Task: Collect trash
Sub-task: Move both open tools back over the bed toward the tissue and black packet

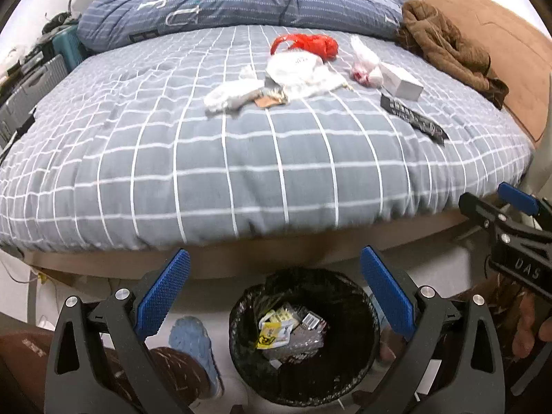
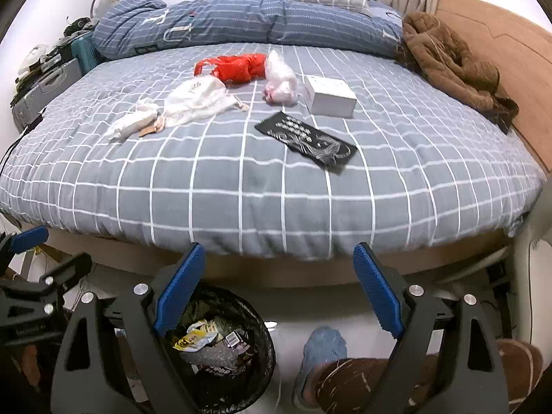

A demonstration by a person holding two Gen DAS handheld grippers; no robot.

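Both grippers, left gripper (image 1: 274,298) and right gripper (image 2: 277,293), hang wide and empty above the bin (image 1: 303,339); reach for the black packet (image 2: 305,141) lying nearest the bed (image 2: 241,200) edge first, pinching flat

Left gripper (image 1: 276,296): black plastic arms with triangular cutouts, silver round screws, blue knurled fingers (image 1: 164,296). Right gripper (image 2: 279,293): same build, blue ribbed pads (image 2: 377,293), white "DAS" lettering on its body at 3 o'clock in left view. Person: brown patterned trousers (image 2: 358,379), light blue slippers (image 1: 193,341), bare-skinned hand (image 1: 529,321).
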